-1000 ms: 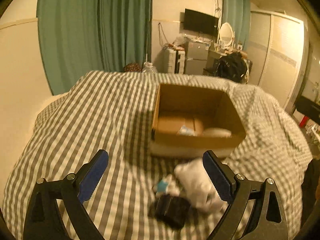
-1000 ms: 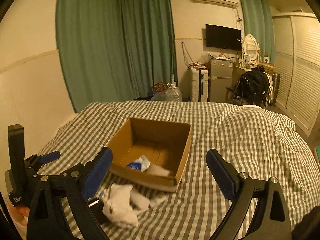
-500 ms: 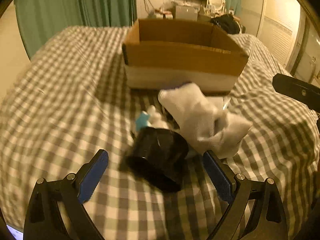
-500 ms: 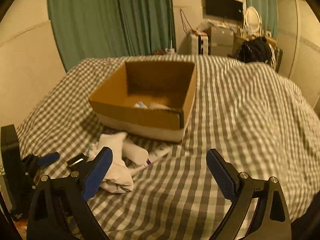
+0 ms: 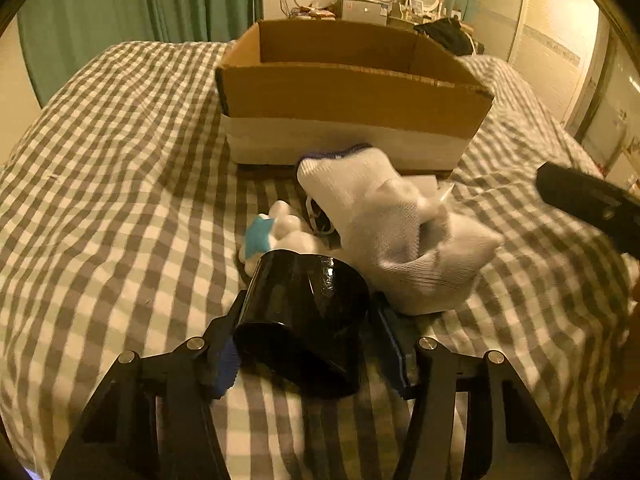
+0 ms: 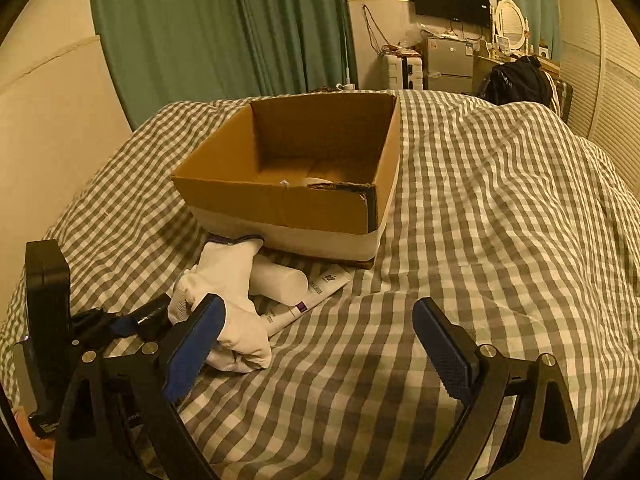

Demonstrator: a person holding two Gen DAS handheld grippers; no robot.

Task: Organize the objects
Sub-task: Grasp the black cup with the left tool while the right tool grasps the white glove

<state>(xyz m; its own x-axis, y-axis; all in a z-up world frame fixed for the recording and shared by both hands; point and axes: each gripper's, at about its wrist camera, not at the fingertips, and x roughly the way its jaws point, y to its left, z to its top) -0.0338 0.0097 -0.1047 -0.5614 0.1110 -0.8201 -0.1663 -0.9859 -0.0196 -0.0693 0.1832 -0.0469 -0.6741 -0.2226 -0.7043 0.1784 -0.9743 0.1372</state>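
My left gripper is shut on a glossy black roll lying on the checked bed. Just beyond it lie a white sock and a small white and blue toy. An open cardboard box stands behind them. In the right wrist view the box holds a pale item, and the sock, a white bottle and a tube lie in front of it. My right gripper is open and empty, low over the bed right of the sock. The left gripper shows at the left.
The grey checked bedspread covers the whole bed. Green curtains hang behind. A fridge, TV and black bag stand at the far wall. The right gripper's body shows at the right of the left wrist view.
My left gripper dropped toward the bed, moved forward and closed on the black roll. My right gripper came lower and nearer to the sock, still open.
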